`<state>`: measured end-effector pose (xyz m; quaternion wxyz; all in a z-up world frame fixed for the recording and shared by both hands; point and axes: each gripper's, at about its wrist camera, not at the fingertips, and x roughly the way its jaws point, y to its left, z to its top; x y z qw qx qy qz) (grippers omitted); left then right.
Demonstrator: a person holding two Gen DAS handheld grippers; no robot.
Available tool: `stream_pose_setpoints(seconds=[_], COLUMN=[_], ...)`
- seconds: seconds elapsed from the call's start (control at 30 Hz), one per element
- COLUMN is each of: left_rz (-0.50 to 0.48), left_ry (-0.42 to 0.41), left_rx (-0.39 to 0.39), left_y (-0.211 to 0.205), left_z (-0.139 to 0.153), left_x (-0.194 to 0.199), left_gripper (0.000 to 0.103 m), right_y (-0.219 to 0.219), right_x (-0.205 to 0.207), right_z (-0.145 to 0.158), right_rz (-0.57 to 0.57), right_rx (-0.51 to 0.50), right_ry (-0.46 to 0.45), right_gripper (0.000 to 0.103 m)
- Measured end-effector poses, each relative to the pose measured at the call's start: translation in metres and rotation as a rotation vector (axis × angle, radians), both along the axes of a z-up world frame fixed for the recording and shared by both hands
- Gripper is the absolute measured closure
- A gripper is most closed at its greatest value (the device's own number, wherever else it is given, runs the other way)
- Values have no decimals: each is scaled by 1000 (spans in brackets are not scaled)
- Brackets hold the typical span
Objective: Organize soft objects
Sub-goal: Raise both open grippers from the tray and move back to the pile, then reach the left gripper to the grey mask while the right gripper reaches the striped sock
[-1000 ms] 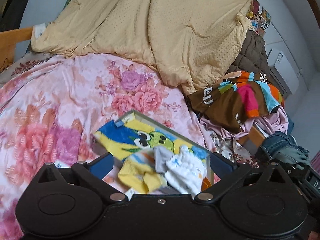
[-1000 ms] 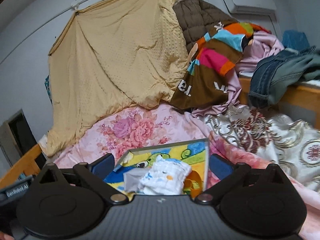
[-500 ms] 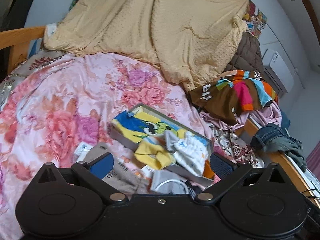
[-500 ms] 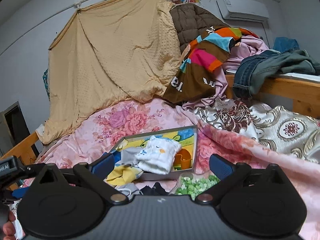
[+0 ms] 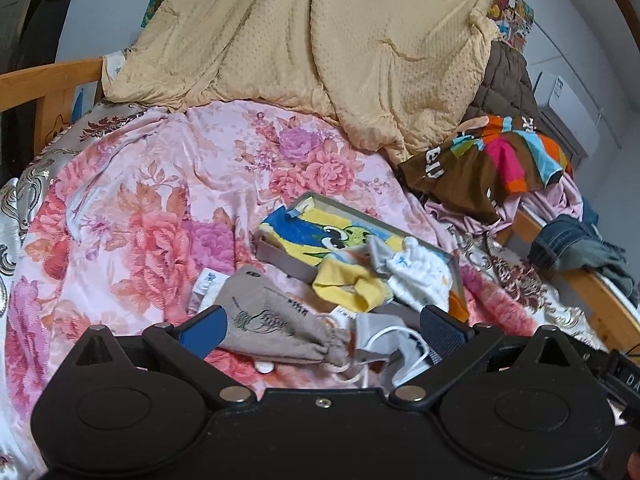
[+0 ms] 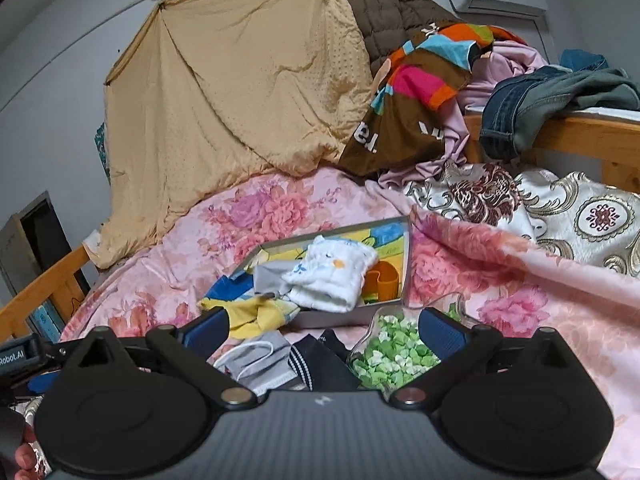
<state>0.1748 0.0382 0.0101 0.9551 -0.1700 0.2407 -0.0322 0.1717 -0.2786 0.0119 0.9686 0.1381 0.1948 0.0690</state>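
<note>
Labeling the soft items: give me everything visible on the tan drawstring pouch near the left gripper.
The pouch is tan-grey woven cloth, flat and limp, printed with a dark sketch-like motif and a short line of small characters. Its mouth is gathered by a pale drawstring trailing toward the camera. It lies on the pink floral quilt, in front of the tray, partly behind the open left hand-held gripper. A grey mask lies beside it.

The other tool's housing (image 6: 16,354) at the left edge of the right wrist view reads "Robot.AI". In the left wrist view, a dark housing (image 5: 624,376) at the right edge shows "DA". The brown shirt (image 6: 404,112) carries white letters, roughly "el."; the rest is folded away. The print on the grey pouch (image 5: 276,320) is too small to read.
</note>
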Motion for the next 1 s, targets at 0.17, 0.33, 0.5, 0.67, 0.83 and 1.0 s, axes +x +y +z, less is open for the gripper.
stream_pose_setpoints(seconds=[0.17,0.33,0.5,0.67,0.83,1.0], left_rz=[-6,0,-17,-35,-39,-16], left_ry=[10,29,38,41,49,31], left_rx=[29,68,135,186,210,268], left_y=[7,9,8,10,16,20], left_z=[-11,-28,-43,-56,-67,-74], left_x=[1,7,14,17,19,24], left_gripper=[1,1,1,1,1,1], right_y=[10,28,47,63,78,93], right_x=[6,13,18,23,22,21], right_z=[-8,-20,-31,-40,-47,-51], right_rz=[22,77,137,190,220,220], right_rx=[-23,-71,-120,-154,-203,-291], right_ry=[28,75,108,134,100,44], right_gripper=[0,0,0,0,0,0])
